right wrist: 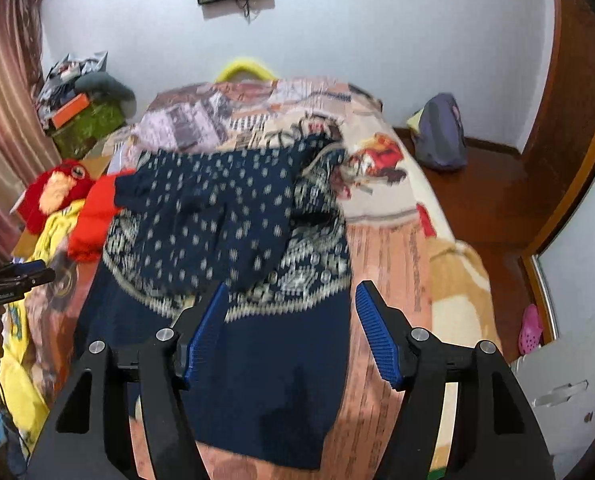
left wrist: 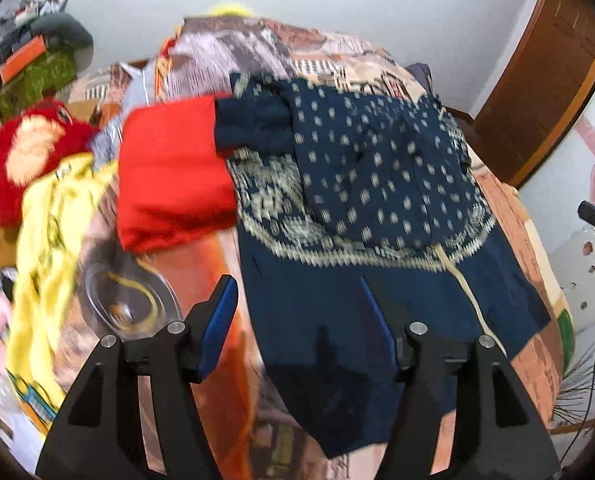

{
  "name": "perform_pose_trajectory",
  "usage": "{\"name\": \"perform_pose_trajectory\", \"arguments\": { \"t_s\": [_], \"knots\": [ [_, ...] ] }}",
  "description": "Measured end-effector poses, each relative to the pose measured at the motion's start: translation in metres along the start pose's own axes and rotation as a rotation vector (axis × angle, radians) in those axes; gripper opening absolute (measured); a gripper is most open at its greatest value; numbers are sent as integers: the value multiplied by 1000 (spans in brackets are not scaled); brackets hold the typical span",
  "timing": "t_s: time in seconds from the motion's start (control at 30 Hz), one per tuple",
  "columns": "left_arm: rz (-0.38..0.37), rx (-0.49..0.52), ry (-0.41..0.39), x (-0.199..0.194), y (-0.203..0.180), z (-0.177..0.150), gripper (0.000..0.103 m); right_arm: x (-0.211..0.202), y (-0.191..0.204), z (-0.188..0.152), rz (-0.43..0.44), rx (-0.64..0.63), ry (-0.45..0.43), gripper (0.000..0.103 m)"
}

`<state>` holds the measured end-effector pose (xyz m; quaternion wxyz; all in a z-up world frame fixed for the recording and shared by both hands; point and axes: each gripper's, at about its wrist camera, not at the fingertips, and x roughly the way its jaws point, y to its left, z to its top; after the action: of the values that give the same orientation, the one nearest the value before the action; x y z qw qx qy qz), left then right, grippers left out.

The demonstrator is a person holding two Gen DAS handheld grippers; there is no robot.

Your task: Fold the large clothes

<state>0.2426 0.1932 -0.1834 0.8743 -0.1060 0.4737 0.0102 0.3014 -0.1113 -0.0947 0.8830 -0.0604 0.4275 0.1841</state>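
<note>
I can't read any words here. My other claw (right wrist: 15,276) shows at the left edge of my right view, and it has a small white label on its black side (too blurry and tiny for me to make out). The bedspread (right wrist: 381,248) has rows of printed marks that look like writing, but they are smeared and I can't tell the letters.
</note>
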Motion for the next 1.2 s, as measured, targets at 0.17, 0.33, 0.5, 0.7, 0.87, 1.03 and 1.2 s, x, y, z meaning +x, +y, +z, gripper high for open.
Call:
{"name": "perform_pose_trajectory", "arguments": {
  "t_s": [0.17, 0.33, 0.5, 0.7, 0.87, 1.03, 1.2],
  "knots": [
    [-71, -90, 97, 27, 4, -33, 61, 18, -2, -31, 22, 19, 103, 62],
    [-98, -127, 197, 57, 0, -57, 61, 38, -11, -57, 23, 51, 187, 62],
    [-151, -187, 226, 68, 6, -71, 61, 59, -25, -83, 43, 108, 269, 62],
    [-302, -353, 271, 80, 31, -87, 61, 76, -40, -105, 124, 196, 318, 62],
    [-362, -418, 273, 88, 39, -93, 61, 81, -48, -108, 205, 270, 304, 61],
    [-324, -417, 282, 93, 40, -89, 75, 84, -41, -104, 257, 273, 284, 34],
    [-294, -416, 272, 95, 41, -88, 75, 84, -27, -96, 277, 252, 272, 15]
  ]
}}
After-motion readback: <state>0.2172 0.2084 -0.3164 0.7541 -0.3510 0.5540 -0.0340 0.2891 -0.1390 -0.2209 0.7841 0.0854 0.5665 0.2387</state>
